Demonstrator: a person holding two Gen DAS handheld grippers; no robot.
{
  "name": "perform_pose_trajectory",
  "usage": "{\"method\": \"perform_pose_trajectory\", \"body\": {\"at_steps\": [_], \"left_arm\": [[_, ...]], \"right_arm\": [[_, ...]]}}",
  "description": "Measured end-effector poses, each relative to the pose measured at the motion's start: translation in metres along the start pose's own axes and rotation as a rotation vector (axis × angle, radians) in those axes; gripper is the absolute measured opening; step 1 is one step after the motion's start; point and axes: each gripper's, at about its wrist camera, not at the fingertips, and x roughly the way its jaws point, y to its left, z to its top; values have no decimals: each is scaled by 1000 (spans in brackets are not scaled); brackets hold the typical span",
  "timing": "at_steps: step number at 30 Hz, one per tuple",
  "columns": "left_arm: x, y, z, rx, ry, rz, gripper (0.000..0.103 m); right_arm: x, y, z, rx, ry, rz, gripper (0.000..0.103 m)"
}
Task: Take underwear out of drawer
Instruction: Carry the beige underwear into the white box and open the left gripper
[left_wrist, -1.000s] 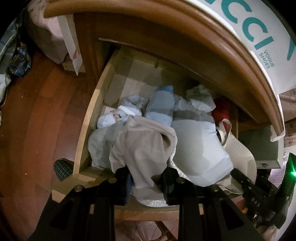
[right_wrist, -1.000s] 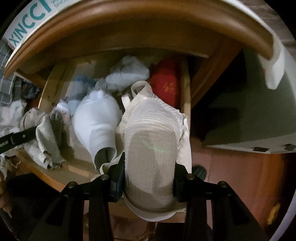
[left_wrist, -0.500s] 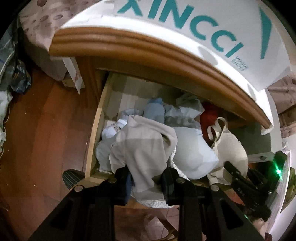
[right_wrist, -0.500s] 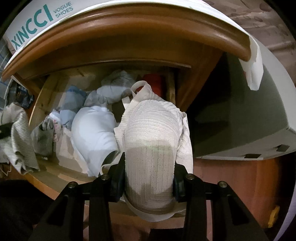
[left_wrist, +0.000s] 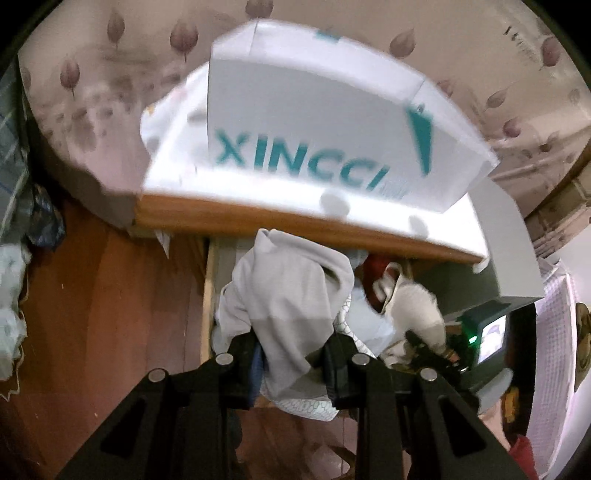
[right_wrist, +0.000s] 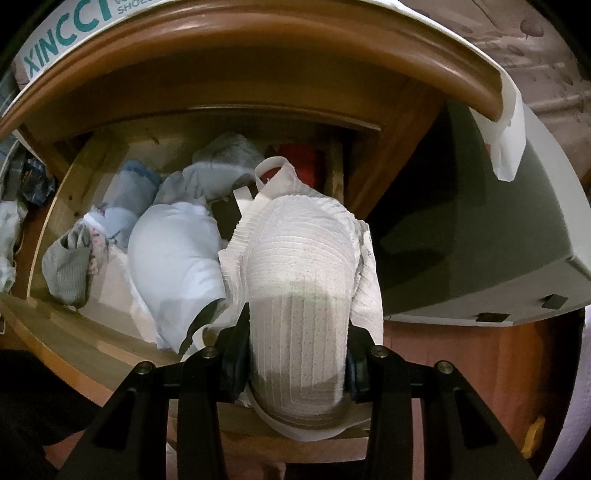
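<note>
Grey underwear (left_wrist: 291, 295) pinched in left gripper (left_wrist: 293, 369), above drawer (left_wrist: 207, 295).

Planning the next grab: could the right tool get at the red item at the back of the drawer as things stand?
Probably not: the right tool is shut on a white ribbed bra that hangs before the red item, itself tucked under the dresser top.

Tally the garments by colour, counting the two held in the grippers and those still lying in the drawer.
White: 2 (ribbed bra in the right gripper; padded cup in the drawer)
Grey: 3 (grey-beige garment in the left gripper; ribbed piece; pale bundle)
Light blue: 1 (roll)
Red: 1 (red piece)
Total: 7 told apart; the pile may hide more.
</note>
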Motion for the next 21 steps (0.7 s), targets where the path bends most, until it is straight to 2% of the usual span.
{"method": "perform_pose_trajectory", "body": {"at_steps": [11,15,21], "left_arm": [[-98,-12,73,76,-198,30,26],[-110,-18,110,73,-236,38,26],[-107,-31,167,97,-291,100,26]], "right_arm": [[0,-3,-2,0,-6,11,37],[-2,-5,-3,7,-7,21,37],[-4,-6,-3,14,-8,31,37]]}}
